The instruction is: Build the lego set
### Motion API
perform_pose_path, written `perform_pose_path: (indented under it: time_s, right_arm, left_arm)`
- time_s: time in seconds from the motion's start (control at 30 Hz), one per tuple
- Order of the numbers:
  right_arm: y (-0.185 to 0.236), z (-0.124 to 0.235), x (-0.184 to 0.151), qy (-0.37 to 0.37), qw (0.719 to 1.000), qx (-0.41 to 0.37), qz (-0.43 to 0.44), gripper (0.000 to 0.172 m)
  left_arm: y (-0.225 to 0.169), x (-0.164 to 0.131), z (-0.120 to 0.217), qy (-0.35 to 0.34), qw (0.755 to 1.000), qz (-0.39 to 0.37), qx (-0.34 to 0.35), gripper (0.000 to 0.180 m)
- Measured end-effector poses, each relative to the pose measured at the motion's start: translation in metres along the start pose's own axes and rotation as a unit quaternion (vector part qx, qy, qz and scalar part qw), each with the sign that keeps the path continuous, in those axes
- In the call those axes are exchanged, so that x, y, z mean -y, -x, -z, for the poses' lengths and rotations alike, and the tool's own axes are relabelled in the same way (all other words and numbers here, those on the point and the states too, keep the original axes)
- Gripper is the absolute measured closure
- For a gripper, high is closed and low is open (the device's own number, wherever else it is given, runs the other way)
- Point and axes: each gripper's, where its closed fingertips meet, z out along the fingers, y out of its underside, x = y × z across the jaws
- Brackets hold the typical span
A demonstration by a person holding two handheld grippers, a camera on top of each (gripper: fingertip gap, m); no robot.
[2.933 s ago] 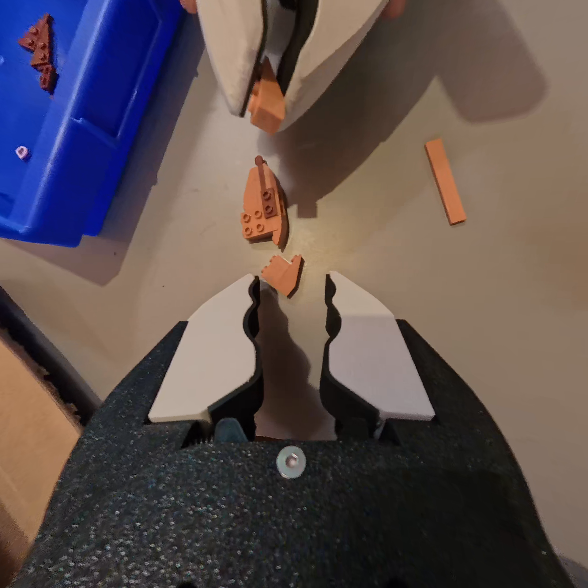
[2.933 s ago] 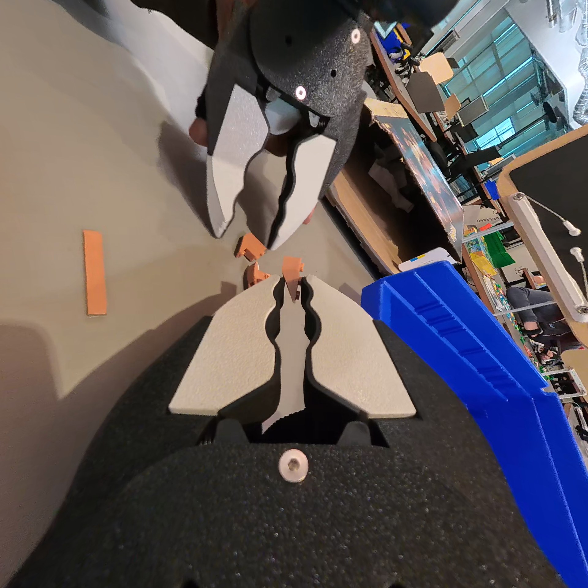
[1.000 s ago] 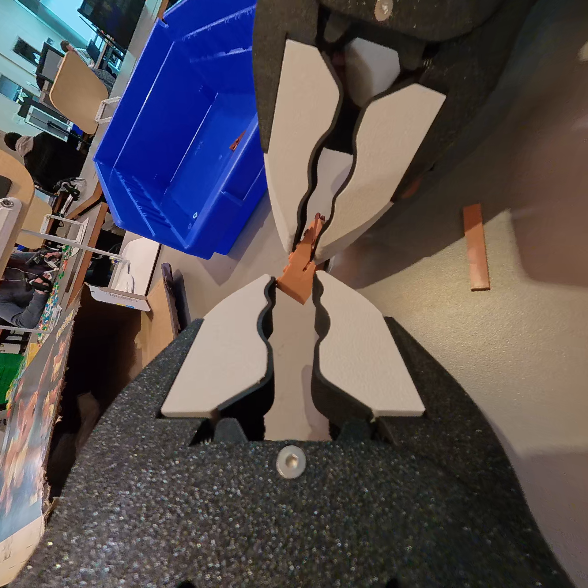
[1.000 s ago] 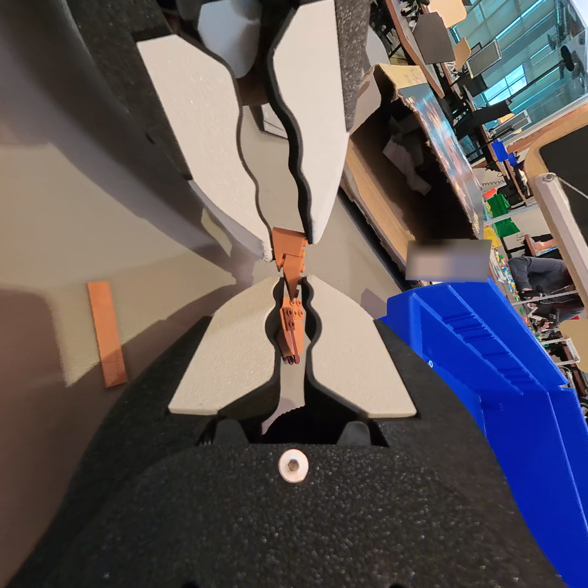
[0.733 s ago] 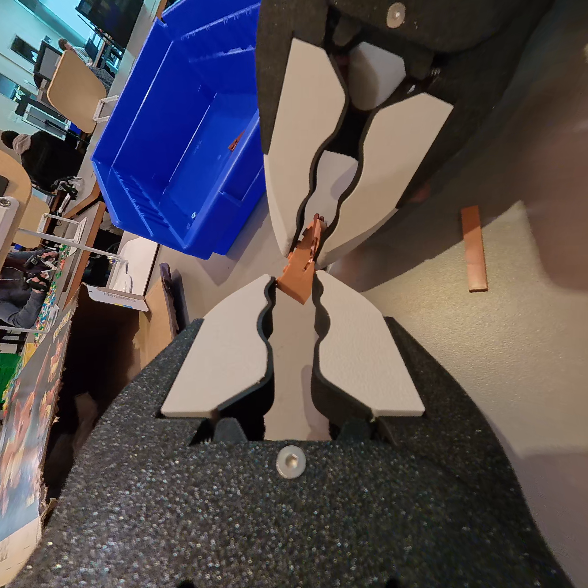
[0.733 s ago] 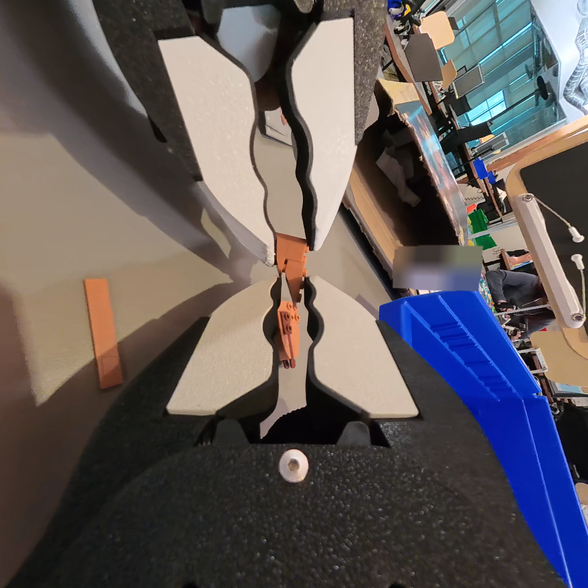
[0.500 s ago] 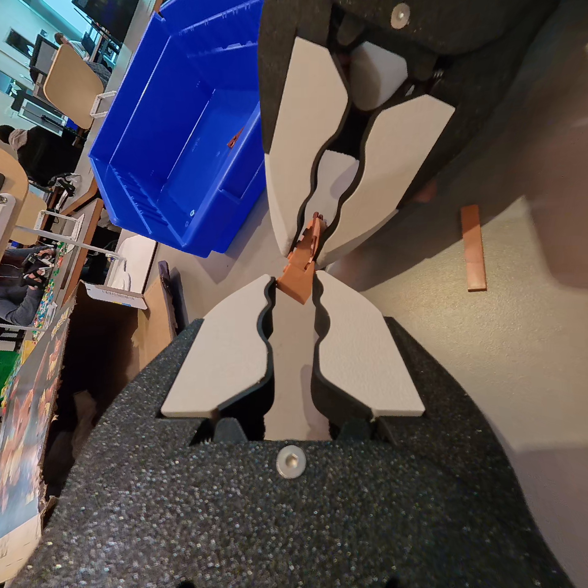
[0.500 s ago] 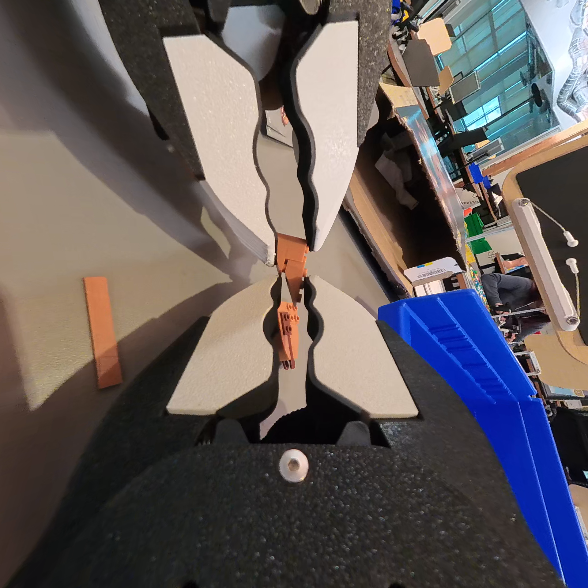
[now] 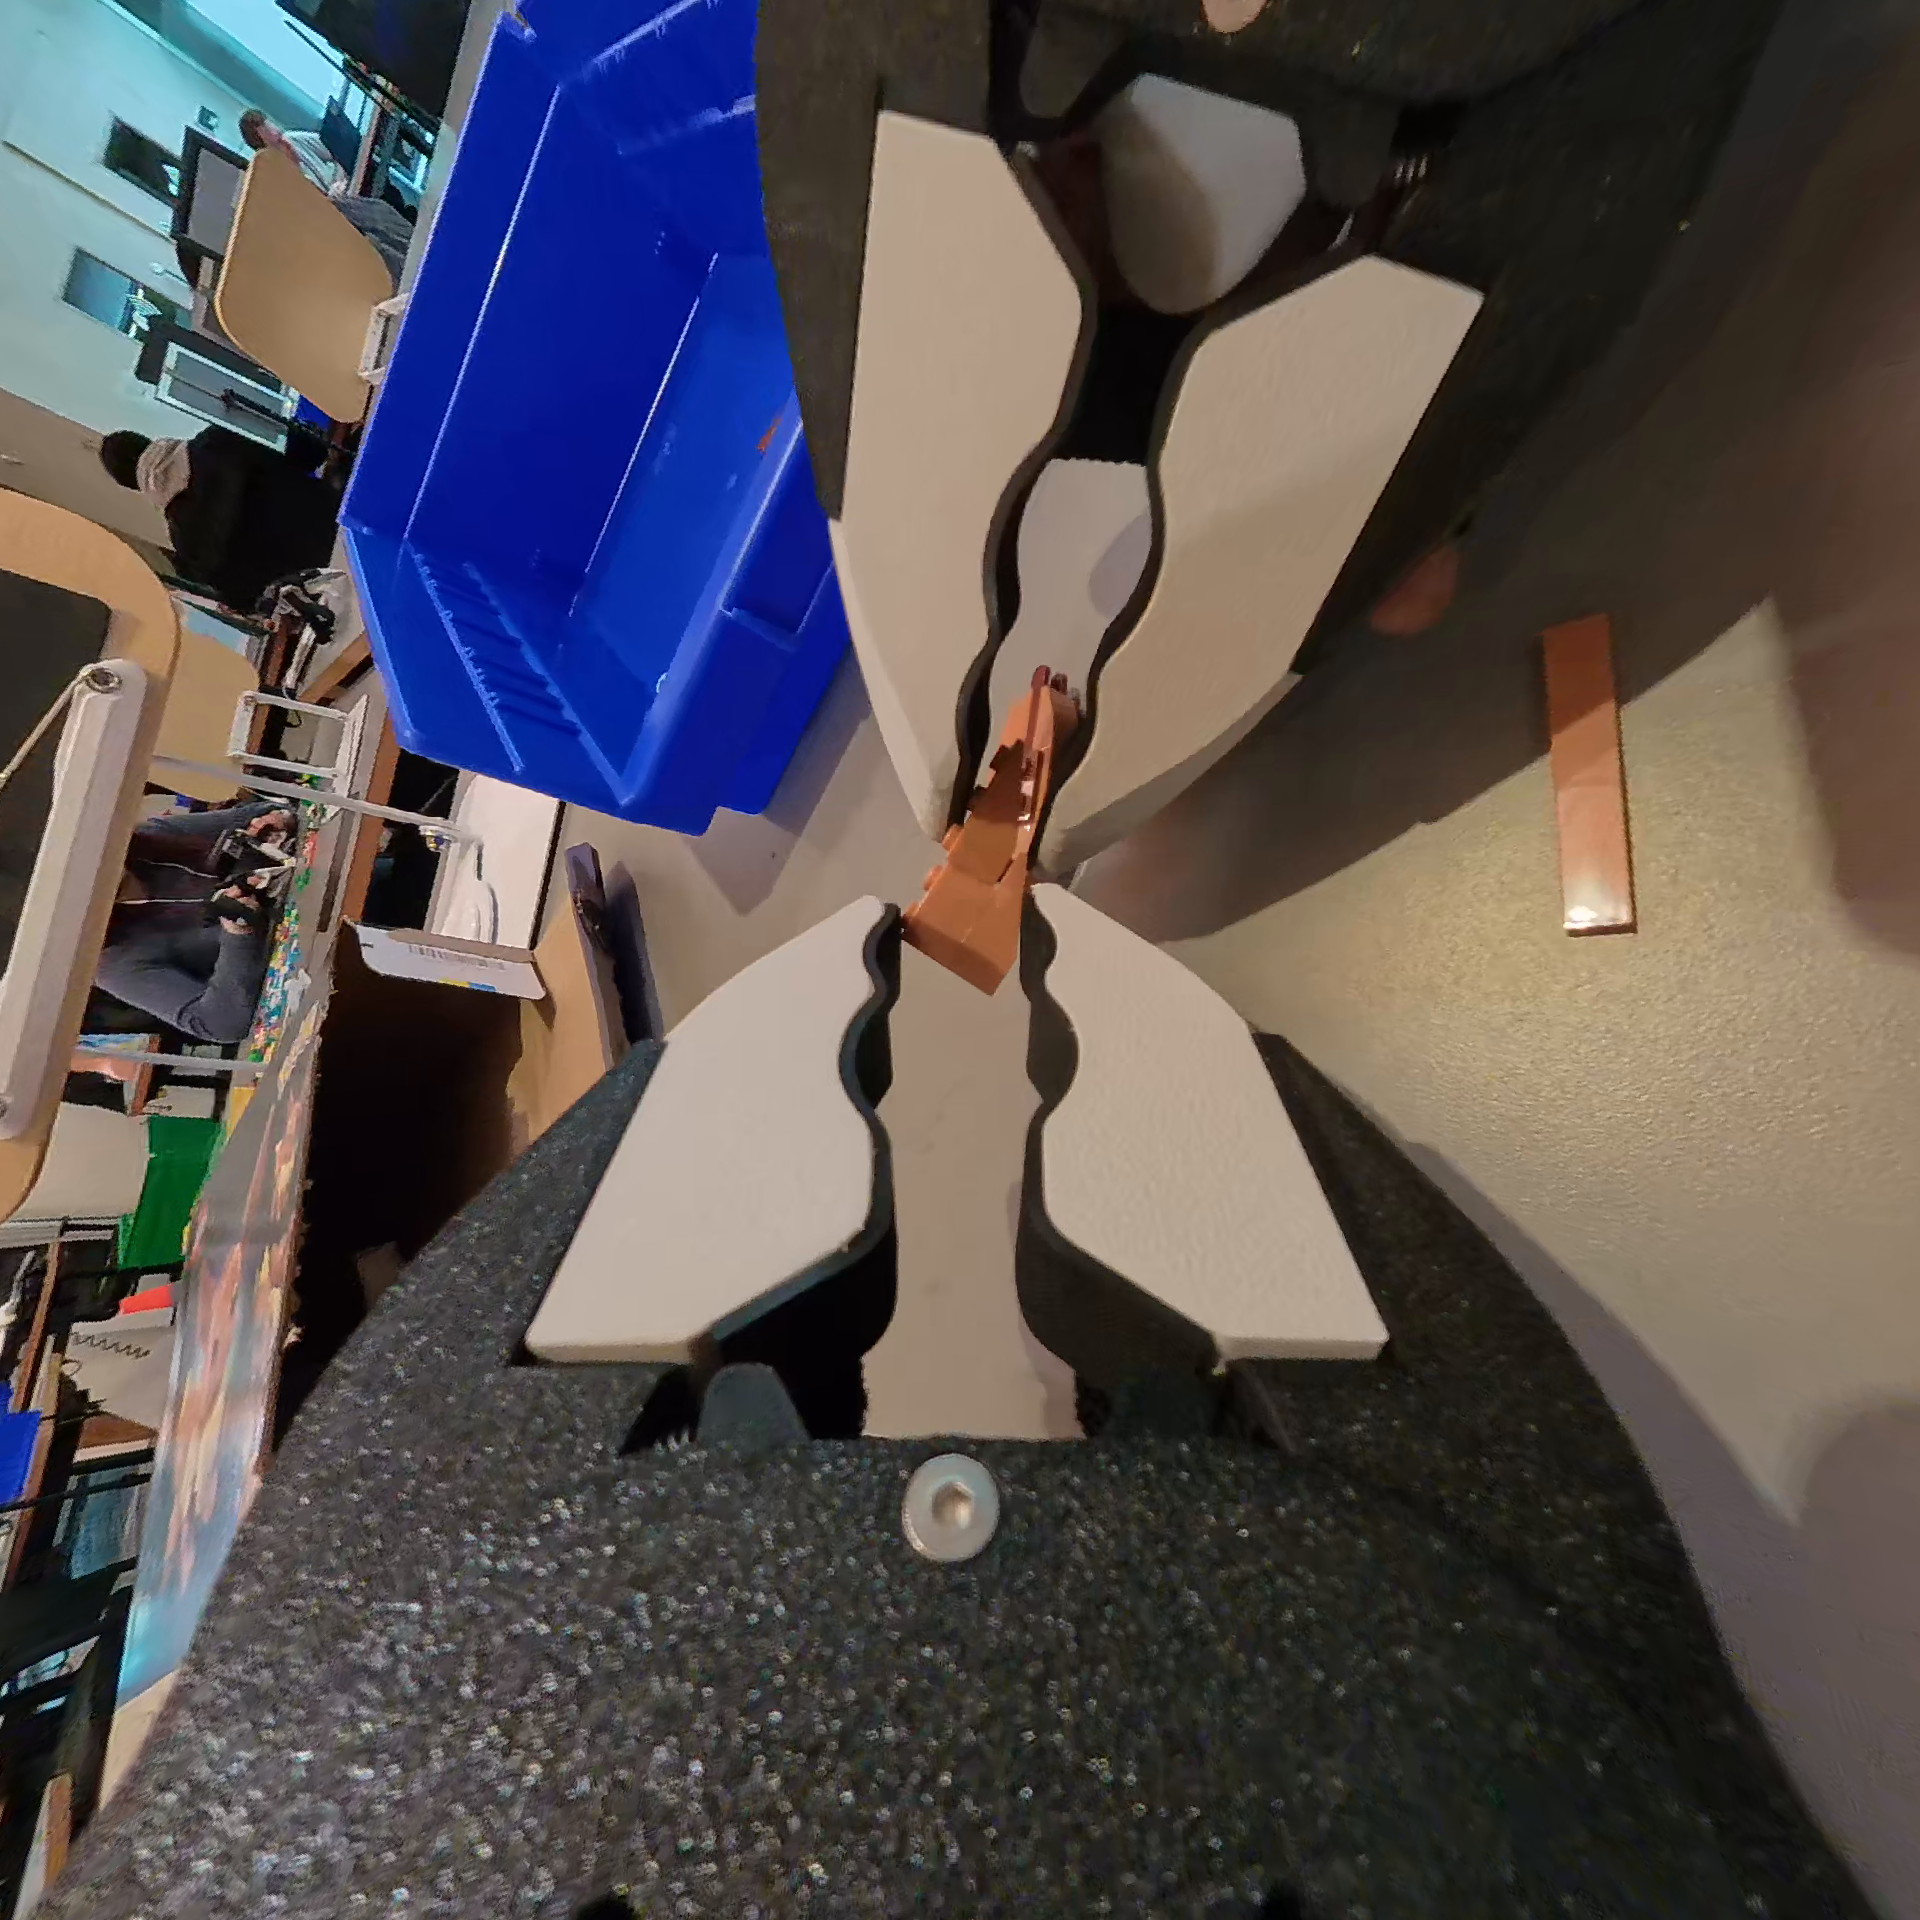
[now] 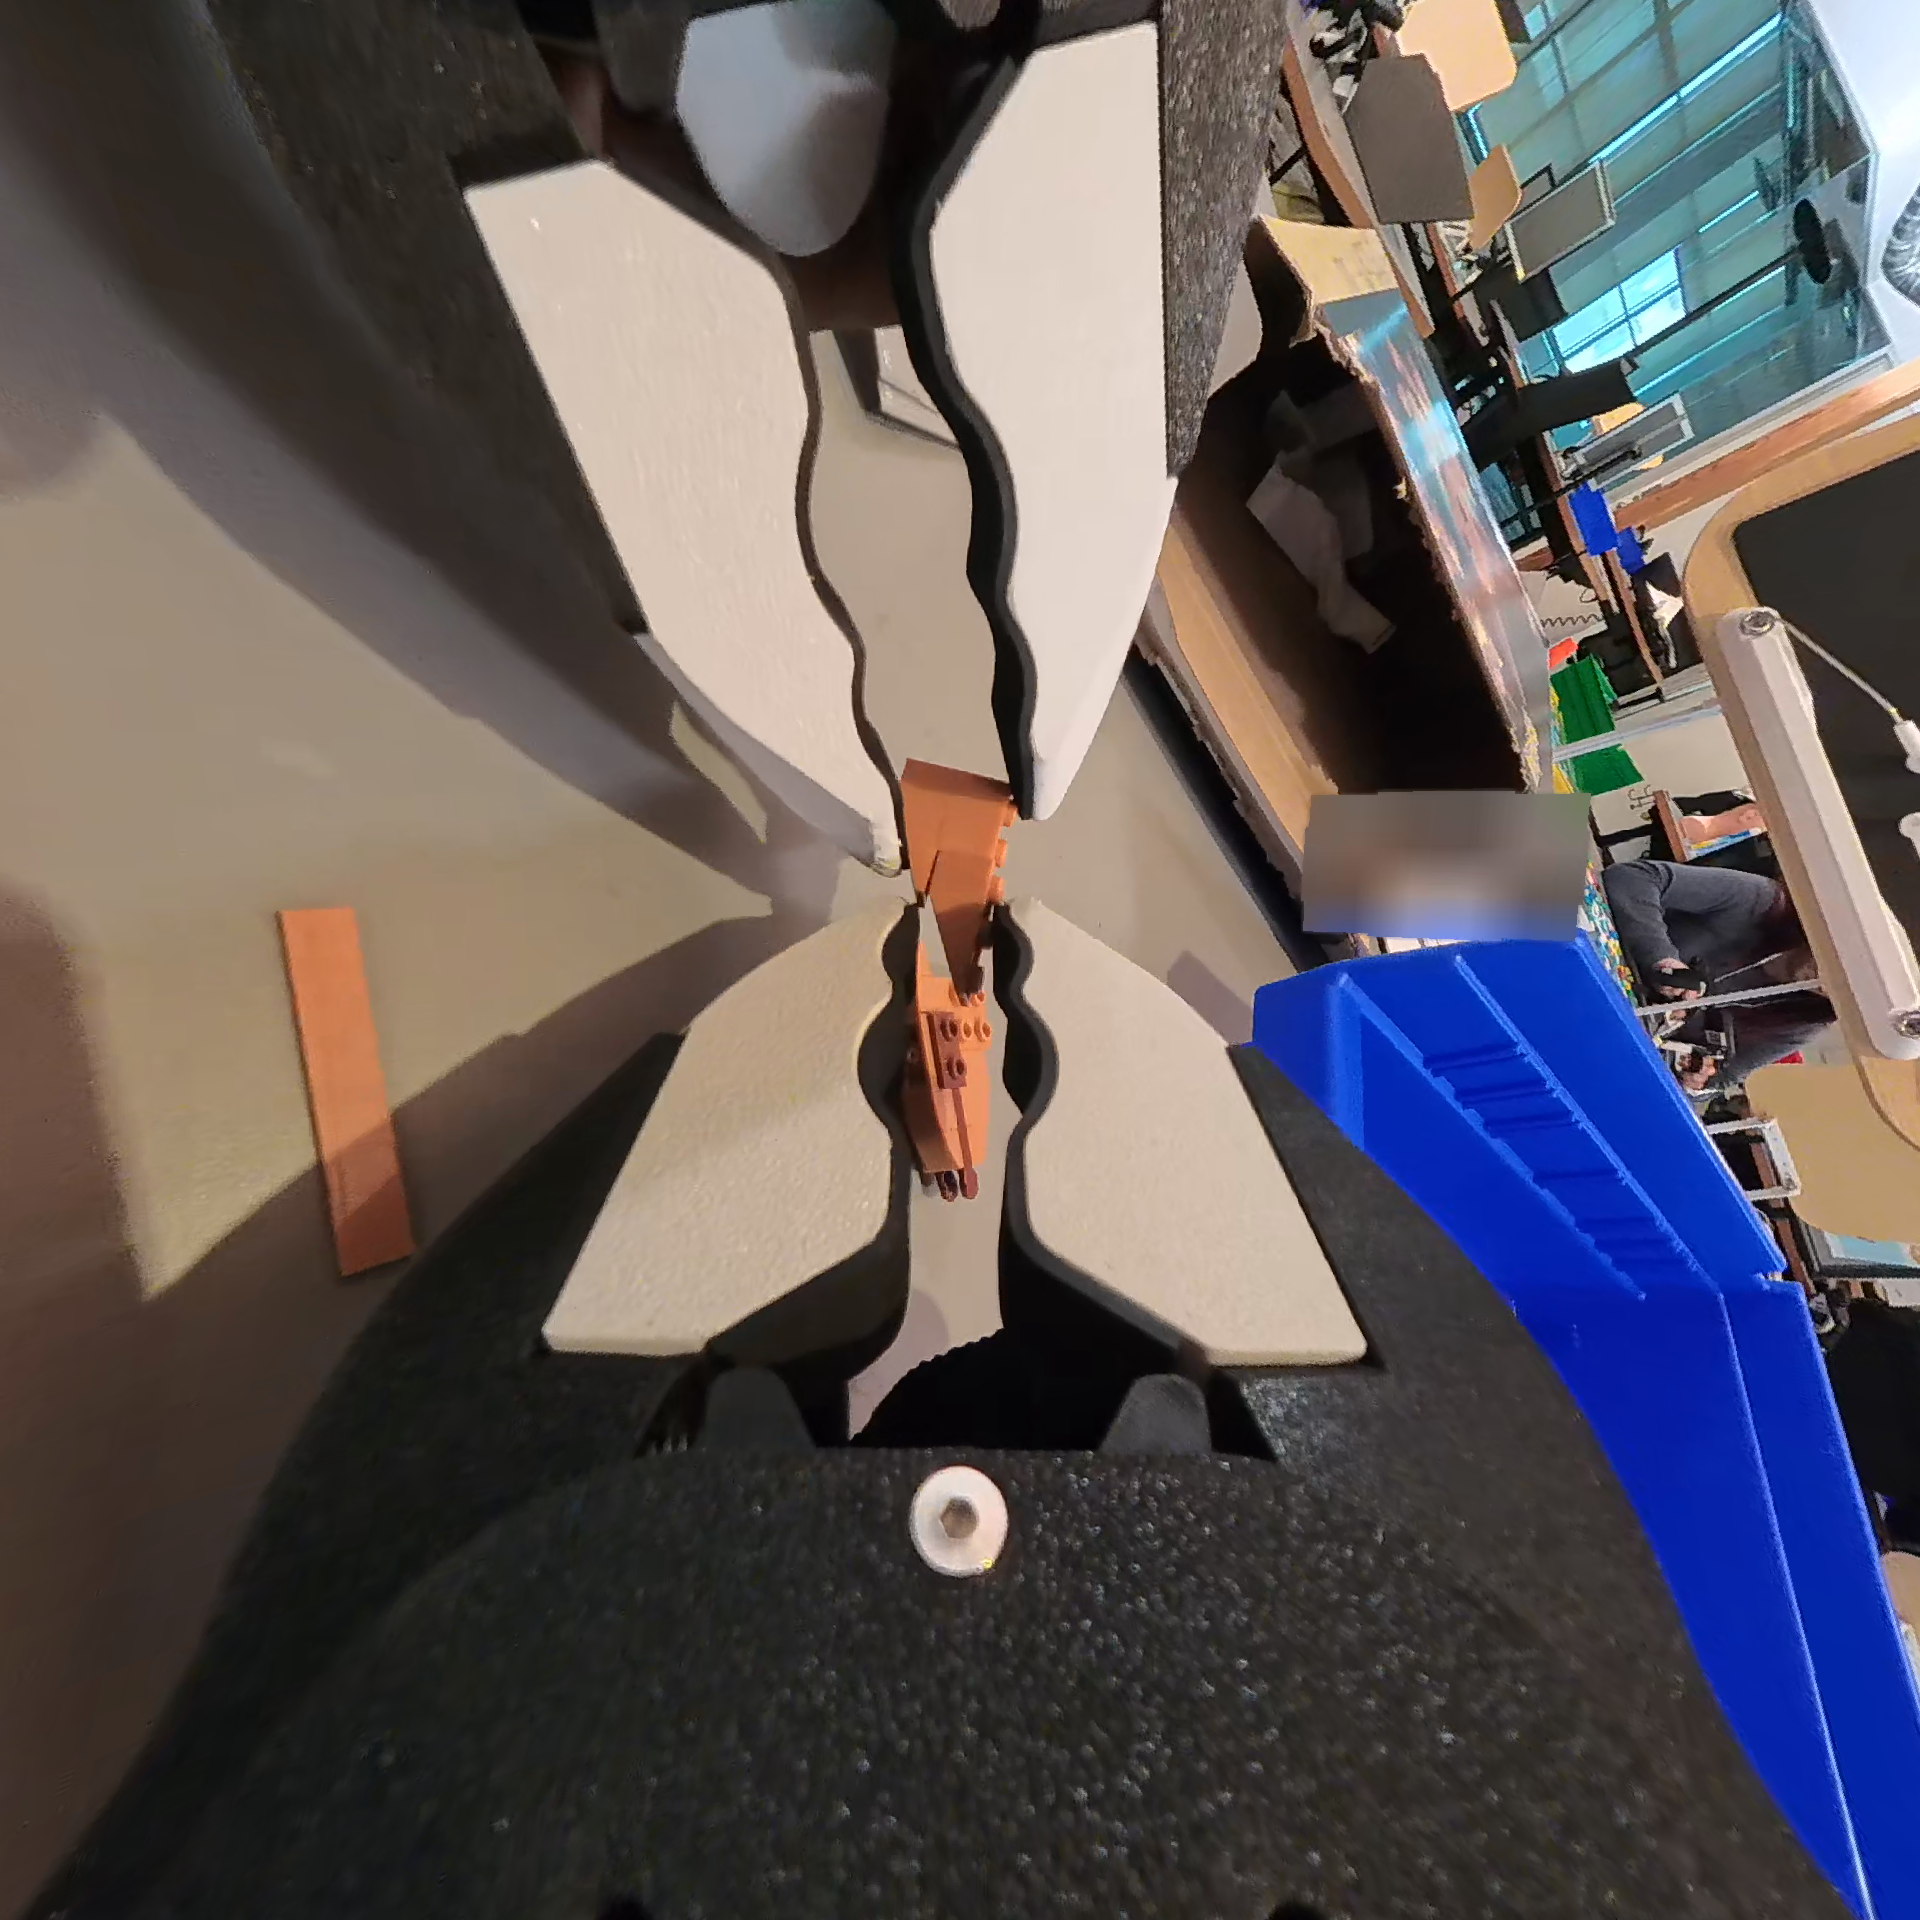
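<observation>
Left wrist view: we are looking across a grey table (image 9: 1558, 1195) tilted steeply in frame, with a large blue bin (image 9: 582, 436) lying open toward us at upper left and a cardboard box (image 10: 1351, 644) sitting past the table edge. People are sitting at desks in the background. Nearer in, our two grippers are meeting tip to tip above the table. The left gripper (image 9: 961, 920) is clamping its fingertips on the broad end of an orange brick assembly (image 9: 982, 883), both pads pressing against it. The right gripper (image 10: 954, 914) is facing it from the opposite side, its jaws nearly together and pinching the narrow end of the same assembly, whose studded tail is reaching back between its fingers (image 10: 769, 1091) in the right wrist view. The assembly is being held off the table, bridging the two sets of tips. Smallest of all, a flat orange tile (image 9: 1584, 774) is lying alone on the table, well apart from the grippers.
</observation>
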Motion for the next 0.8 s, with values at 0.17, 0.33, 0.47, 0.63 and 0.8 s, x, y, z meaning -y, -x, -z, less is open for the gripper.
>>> perform_pose_path:
  time_s: [0.17,0.33,0.47,0.63,0.8]
  right_arm:
    - [-0.0015,0.0002,-0.0003,0.001,1.000,0.000,-0.014,0.159]
    - [-0.0021,0.0005,-0.0020,0.002,0.999,0.007,-0.033,0.159]
    - [-0.0018,0.0002,-0.0036,0.003,0.999,0.012,-0.046,0.159]
    - [-0.0037,0.0018,-0.0029,-0.004,0.998,0.017,-0.066,0.160]
    - [-0.0032,0.0027,-0.0034,-0.005,0.998,0.018,-0.059,0.162]
  left_arm:
    - [0.0014,0.0012,0.0000,-0.002,1.000,-0.009,0.011,0.159]
    - [0.0022,0.0027,-0.0010,-0.005,1.000,-0.015,0.025,0.159]
    - [0.0018,0.0032,-0.0020,-0.009,0.999,-0.019,0.032,0.159]
    - [0.0036,0.0055,-0.0012,-0.020,0.999,-0.019,0.041,0.159]
    - [0.0032,0.0062,-0.0013,-0.023,0.999,-0.019,0.041,0.159]
